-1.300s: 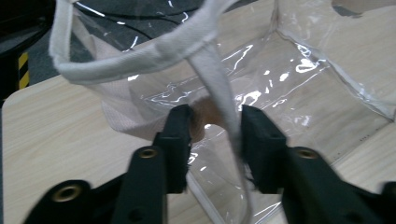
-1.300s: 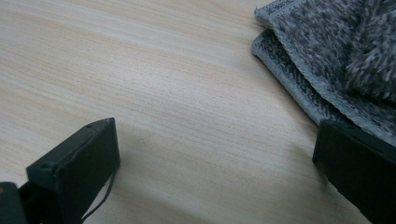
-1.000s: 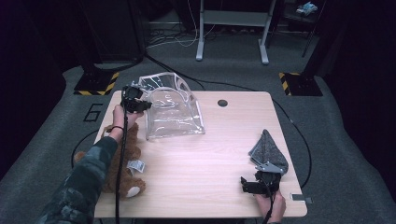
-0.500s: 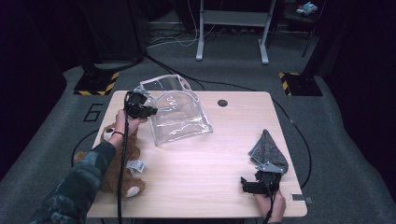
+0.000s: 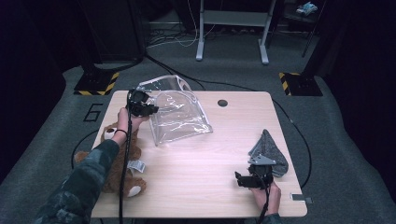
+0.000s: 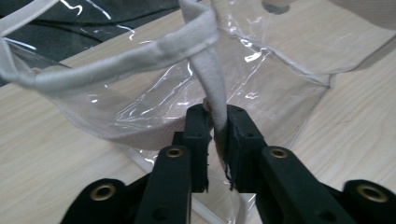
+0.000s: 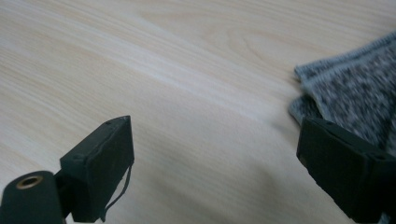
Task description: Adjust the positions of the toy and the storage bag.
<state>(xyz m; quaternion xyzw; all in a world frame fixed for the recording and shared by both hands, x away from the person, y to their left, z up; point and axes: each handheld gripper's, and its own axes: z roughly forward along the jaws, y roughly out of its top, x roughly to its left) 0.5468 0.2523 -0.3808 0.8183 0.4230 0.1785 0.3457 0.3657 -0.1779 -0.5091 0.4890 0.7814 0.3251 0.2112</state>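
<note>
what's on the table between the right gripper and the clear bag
Nothing: in the high view, bare wooden table runs from the right gripper to the clear bag. The grey cloth lies on the gripper's far side.

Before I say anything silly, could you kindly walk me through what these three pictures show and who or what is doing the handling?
There is no robot here: a person stands at a wooden table holding a two-jaw grasping tool in each hand. The high view looks down from above the person's side. The other two pictures come from small cameras riding on each tool, looking along its black jaws.

The left tool is shut on the white fabric strap of a clear plastic bag, lifting one side of it. The right tool is open, its jaws having just closed a little, with nothing between them; it hovers over bare wood beside a grey knitted cloth.

A brown teddy bear lies at the table's left edge, under the person's left forearm.
</note>
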